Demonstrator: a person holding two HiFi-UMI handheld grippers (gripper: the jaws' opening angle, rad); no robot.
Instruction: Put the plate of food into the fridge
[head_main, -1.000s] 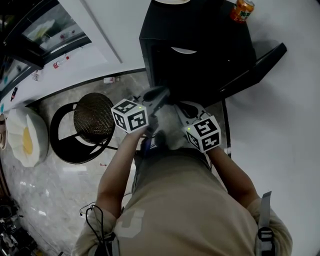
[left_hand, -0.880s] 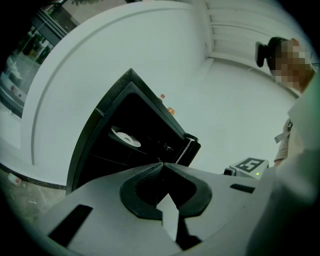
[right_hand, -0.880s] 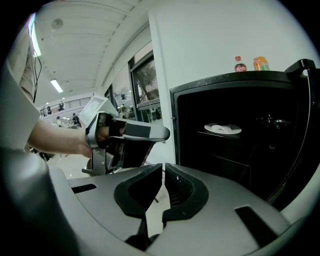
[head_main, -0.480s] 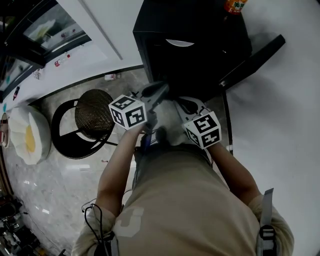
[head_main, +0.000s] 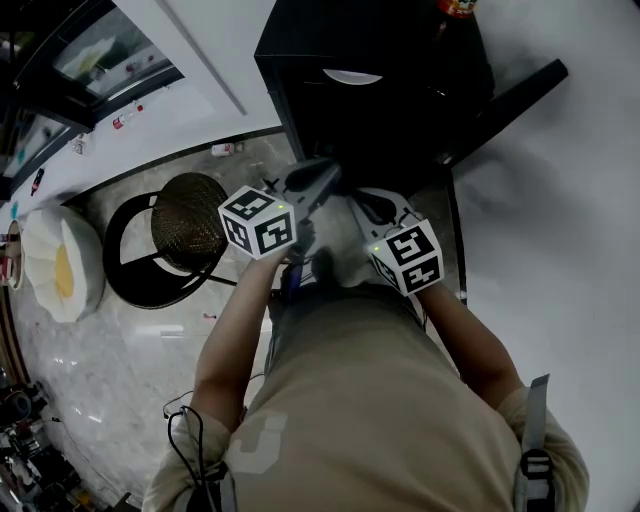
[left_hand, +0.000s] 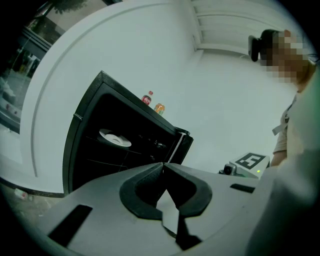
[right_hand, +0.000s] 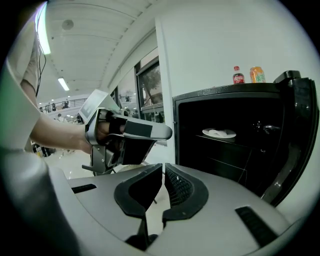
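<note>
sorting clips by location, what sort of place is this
Likely a large commercial hall or showroom: polished marble floor, overhead strip lights, and a small black fridge open against a white wall.

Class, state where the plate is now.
The plate sits on a shelf inside the open fridge, right of centre in the right gripper view, below two drinks.

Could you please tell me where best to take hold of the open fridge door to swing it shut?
Grip the door at its free long edge, farthest from the fridge, coming from its right, outer side. It stands swung wide to the right, and that thin upright edge probably fits between jaws and gives the easiest swing.
</note>
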